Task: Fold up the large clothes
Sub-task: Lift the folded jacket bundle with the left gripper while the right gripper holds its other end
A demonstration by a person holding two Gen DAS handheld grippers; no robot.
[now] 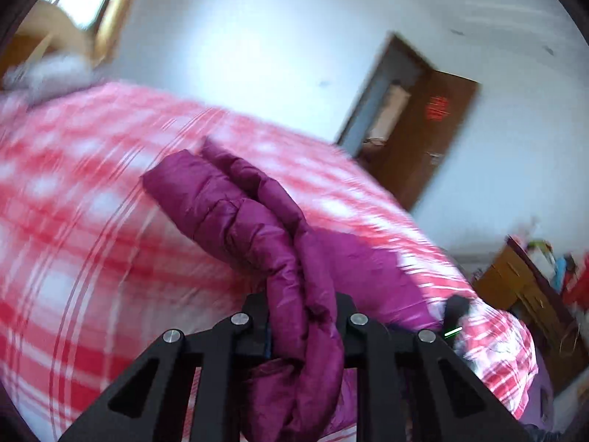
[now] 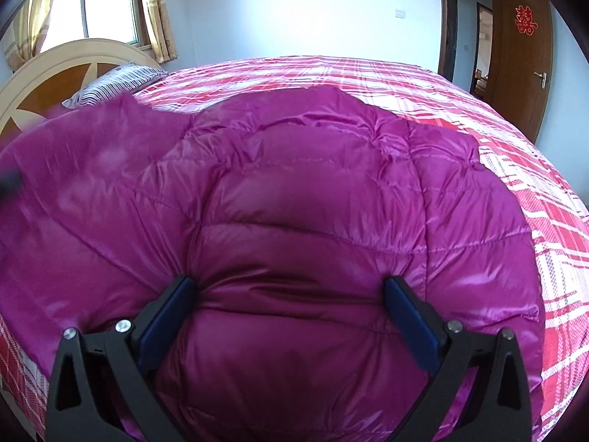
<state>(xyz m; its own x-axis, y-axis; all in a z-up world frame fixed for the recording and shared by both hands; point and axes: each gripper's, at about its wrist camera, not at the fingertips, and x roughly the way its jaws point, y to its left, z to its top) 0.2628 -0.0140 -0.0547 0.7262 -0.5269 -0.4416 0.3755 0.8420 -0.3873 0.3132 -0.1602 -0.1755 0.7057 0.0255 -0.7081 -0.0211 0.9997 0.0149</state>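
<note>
A magenta quilted down jacket (image 2: 294, 191) lies spread on a bed with a red and white plaid sheet (image 2: 533, 191). My right gripper (image 2: 289, 287) is open, its two blue-padded fingers wide apart and resting on the jacket's near part. My left gripper (image 1: 303, 316) is shut on a bunched sleeve or edge of the jacket (image 1: 235, 206), which sticks up and forward from between the fingers, lifted above the sheet (image 1: 73, 221). The left wrist view is motion-blurred. The other gripper's dark tip (image 1: 456, 311) shows at the right of the left wrist view.
A striped pillow (image 2: 114, 83) and a curved headboard (image 2: 55, 73) are at the far left of the bed. A window with curtains (image 2: 106, 3) is behind. A brown door (image 2: 522, 55) stands open at the right. A wooden cabinet (image 1: 522, 287) stands beside the bed.
</note>
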